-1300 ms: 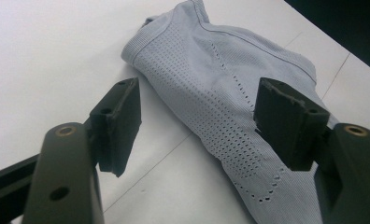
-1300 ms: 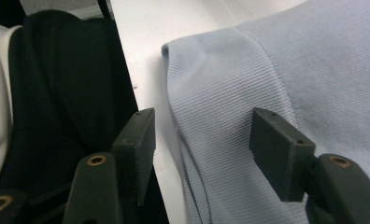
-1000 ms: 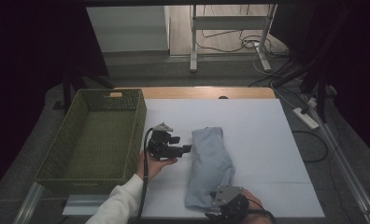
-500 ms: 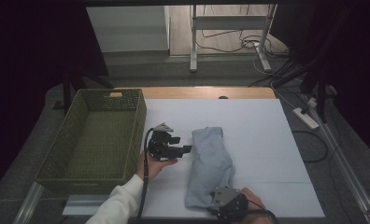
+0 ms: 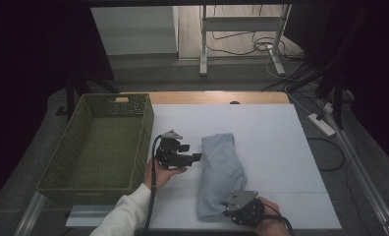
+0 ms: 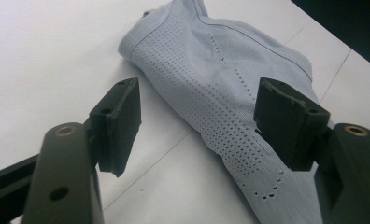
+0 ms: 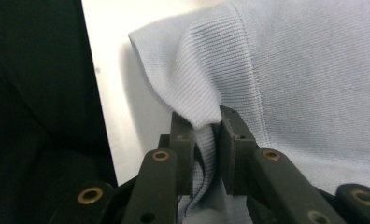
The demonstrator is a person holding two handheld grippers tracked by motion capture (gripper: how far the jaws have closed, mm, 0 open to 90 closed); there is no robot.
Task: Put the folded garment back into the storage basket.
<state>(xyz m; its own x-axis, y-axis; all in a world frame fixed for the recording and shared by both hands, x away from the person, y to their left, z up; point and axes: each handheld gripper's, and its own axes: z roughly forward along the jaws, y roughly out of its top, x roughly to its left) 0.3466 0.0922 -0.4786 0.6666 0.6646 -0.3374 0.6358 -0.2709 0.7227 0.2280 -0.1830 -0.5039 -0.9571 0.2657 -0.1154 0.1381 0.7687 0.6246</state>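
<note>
Cloth [image 5: 220, 172], folded long, lies on the white table [image 5: 281, 147] right of the basket [image 5: 104, 142]. Its near hem is pinched in the right gripper [image 7: 206, 154], whose jaws have just been closing. The left gripper [image 6: 197, 126] is held agape beside it. Light, limp fabric is judged: sag is expected, so edges are best gripped.

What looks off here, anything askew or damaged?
Nothing damaged. The garment lies folded, slightly skewed on the table. The right gripper has just been closing and pinches a bunched fold at its near edge. The left gripper is open beside it.

Basket [image 5: 101, 147] left of garment [image 5: 221, 169] on table [image 5: 281, 147]
</note>
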